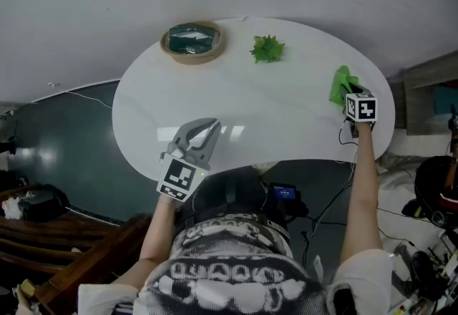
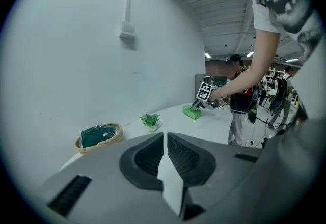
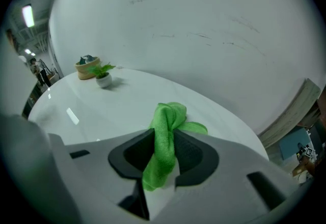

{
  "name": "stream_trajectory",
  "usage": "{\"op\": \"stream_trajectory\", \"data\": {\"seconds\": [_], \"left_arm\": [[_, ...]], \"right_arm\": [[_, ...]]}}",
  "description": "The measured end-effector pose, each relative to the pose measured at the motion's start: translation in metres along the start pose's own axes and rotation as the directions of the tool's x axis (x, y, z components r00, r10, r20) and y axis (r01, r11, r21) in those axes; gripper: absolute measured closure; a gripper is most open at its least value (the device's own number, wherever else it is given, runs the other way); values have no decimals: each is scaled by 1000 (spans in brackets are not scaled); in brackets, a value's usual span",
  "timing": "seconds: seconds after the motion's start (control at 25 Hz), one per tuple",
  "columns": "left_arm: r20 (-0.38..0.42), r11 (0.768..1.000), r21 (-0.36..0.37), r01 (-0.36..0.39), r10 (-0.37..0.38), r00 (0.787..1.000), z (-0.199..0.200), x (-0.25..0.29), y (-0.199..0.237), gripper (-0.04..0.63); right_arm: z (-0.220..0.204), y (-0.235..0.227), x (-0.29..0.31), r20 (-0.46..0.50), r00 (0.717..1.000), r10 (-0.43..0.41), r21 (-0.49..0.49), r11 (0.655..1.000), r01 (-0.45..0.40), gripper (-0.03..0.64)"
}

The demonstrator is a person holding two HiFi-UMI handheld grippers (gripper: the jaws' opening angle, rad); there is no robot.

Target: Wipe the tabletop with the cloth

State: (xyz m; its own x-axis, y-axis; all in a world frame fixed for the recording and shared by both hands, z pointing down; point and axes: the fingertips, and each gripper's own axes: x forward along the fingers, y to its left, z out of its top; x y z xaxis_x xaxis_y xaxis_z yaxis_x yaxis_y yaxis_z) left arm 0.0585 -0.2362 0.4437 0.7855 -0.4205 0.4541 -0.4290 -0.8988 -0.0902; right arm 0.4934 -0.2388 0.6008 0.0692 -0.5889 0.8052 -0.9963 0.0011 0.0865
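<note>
Pinching 1 cloth (image 3: 165,134): R gripper (image 3: 165,152); L gripper (image 2: 165,156) closed, empty; 1 plant (image 1: 267,49), 1 basket (image 1: 192,59) (wicker?).

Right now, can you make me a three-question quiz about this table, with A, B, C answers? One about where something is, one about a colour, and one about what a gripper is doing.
1. Where is the basket?
A. On the floor.
B. On the table, next to the plant.
C. Under the table.

2. What colour is the cloth?
A. Red.
B. Blue.
C. Green.

3. What is the right hand-held gripper doing?
A. Pinching the cloth.
B. Open and empty.
C. Holding the plant.

Answers:
1 B: the head view shows it at the table's far edge, beside the plant.
2 C: it looks bright green in every view.
3 A: the right gripper view shows its jaws closed on the cloth.
</note>
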Motion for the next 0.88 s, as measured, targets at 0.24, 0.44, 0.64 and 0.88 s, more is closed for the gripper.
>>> {"op": "stream_trajectory", "data": {"seconds": [0.24,0.44,0.64,0.88], "left_arm": [[12,999,-7,-36,36,999,-14,-34,18,572],[13,994,-40,-105,106,994,-40,-82,39,572],[9,985,-65,-162,163,987,-75,-146,67,572],[-4,957,-111,-270,271,963,-124,-227,99,572]], "right_arm": [[16,81,-16,38,996,87,-33,996,-86,500],[38,178,-21,57,980,189,-114,977,-182,500],[65,308,-26,46,947,318,-240,924,-299,500],[100,472,-28,30,883,469,-375,824,-425,500]]}}
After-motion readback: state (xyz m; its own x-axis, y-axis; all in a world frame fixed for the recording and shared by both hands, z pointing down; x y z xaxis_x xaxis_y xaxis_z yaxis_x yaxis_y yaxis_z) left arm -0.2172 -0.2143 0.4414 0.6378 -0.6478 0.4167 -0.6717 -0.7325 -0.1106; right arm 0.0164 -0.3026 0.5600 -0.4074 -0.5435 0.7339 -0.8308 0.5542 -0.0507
